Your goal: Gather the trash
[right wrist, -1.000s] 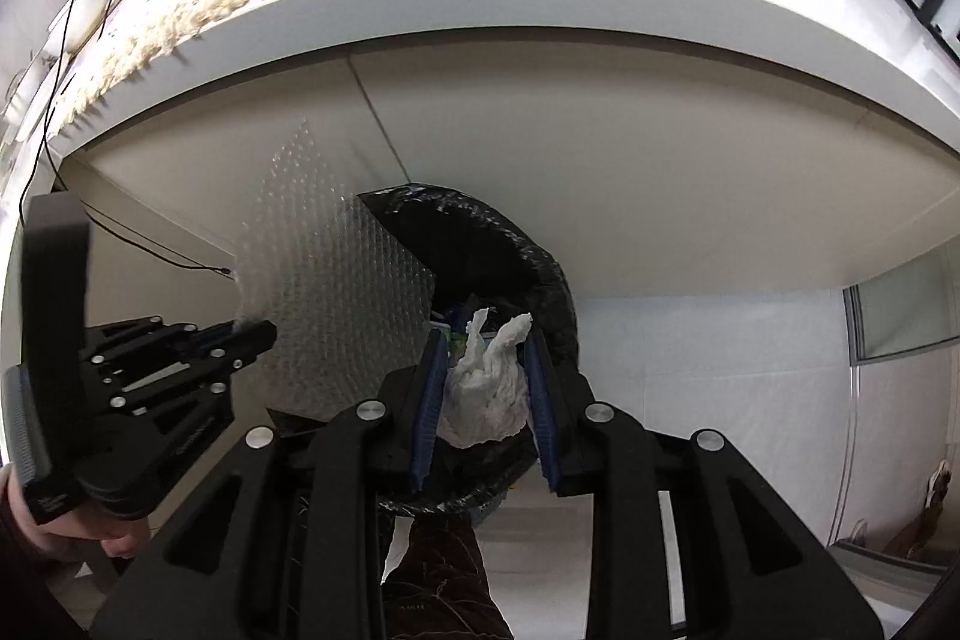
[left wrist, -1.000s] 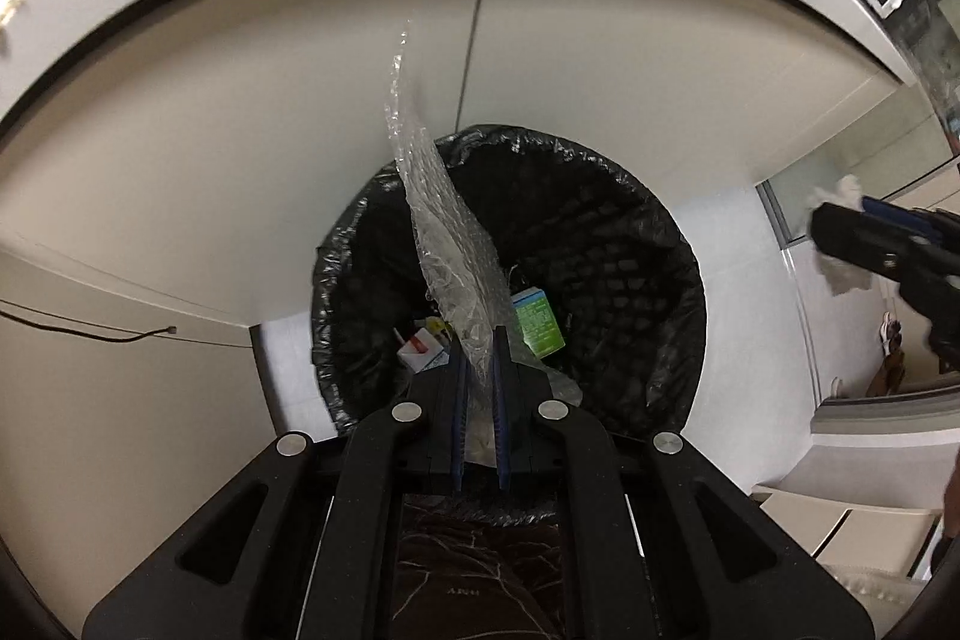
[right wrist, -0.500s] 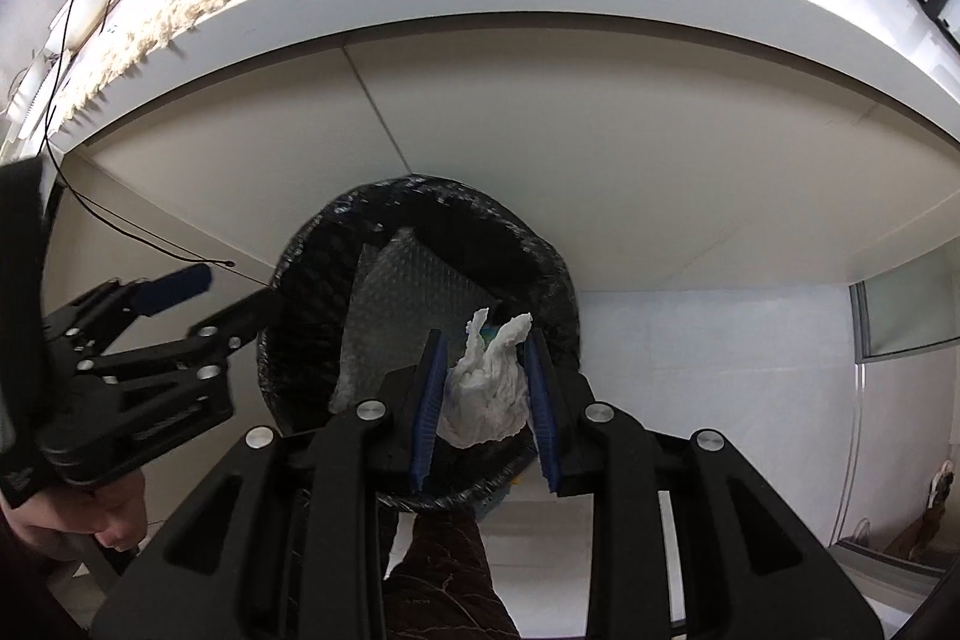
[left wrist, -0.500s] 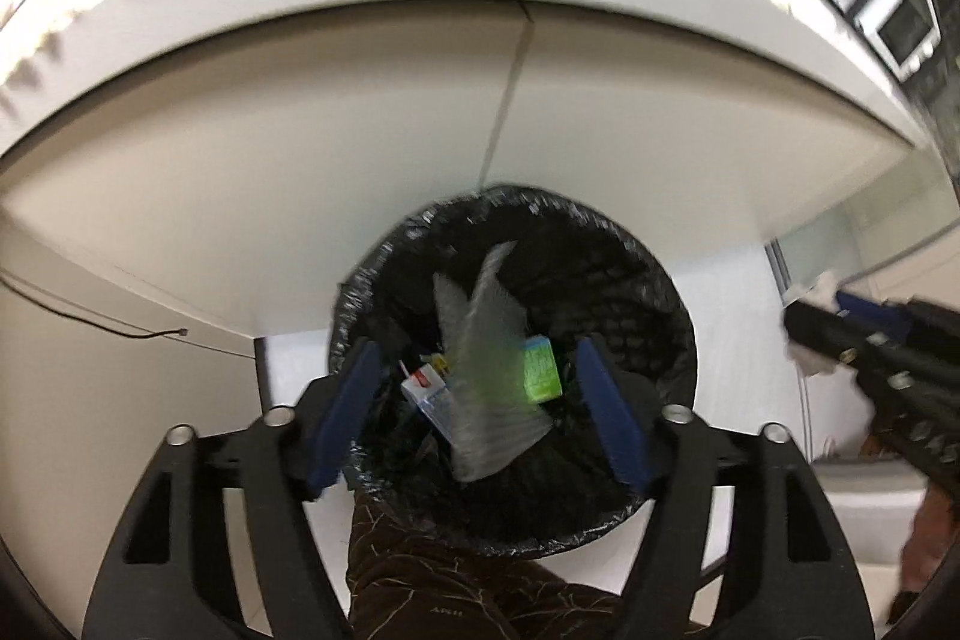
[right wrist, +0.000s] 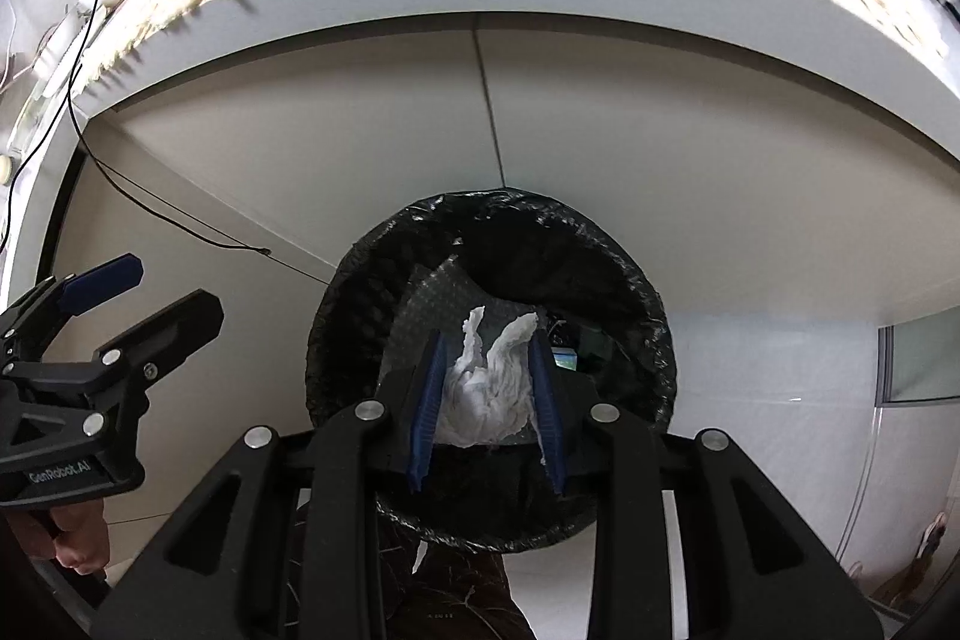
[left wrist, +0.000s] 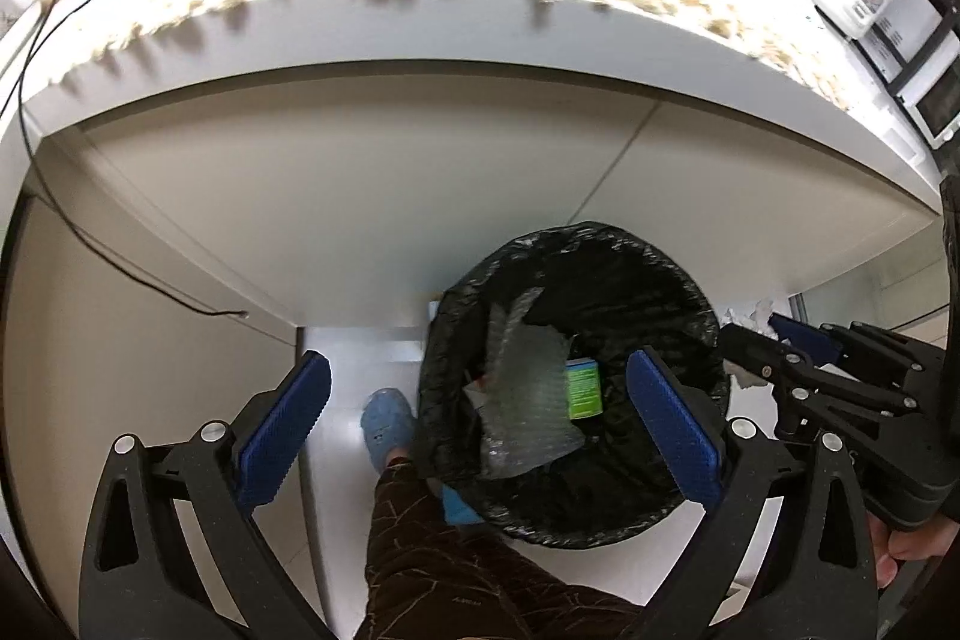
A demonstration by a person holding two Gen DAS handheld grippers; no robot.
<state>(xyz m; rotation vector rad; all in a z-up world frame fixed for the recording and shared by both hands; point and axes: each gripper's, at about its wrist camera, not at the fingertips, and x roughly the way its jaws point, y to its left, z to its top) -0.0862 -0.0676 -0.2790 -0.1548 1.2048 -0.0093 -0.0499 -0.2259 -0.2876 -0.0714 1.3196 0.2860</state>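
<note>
Step in hand: disposal into the bin (right wrist: 492, 244), judged from a wad of tissue (right wrist: 487, 388) poised over its mouth.
Left hand-held gripper (left wrist: 477, 421): jaws opening to their widest, nothing between the pads; the bin mouth lies below and ahead of it.
Right hand-held gripper (right wrist: 487, 403): jaws narrow and just beginning to open, the tissue between the blue pads and touching both (two twisted ends stick out past the fingertips).
Tissue position: directly above the open bin, inside the circle of its rim as seen along the fingers.
Bin contents: a sheet of bubble wrap (left wrist: 528, 400) lying loose inside, a small green carton (left wrist: 583, 388) beside it, other scraps too dark to identify.
Bin location: on the floor against the cabinet front, under the edge of the counter (left wrist: 480, 16).
Bystander items: a blue shoe (left wrist: 387, 424) just left of the bin, below the left hand-held gripper's left pad.
Next move, judged: the right jaws need to part enough for the tissue to fall clear; crumpled paper may cling to a ribbed pad, so a small shake could be needed.
Risk: low; the tissue hangs well within the rim.
</note>
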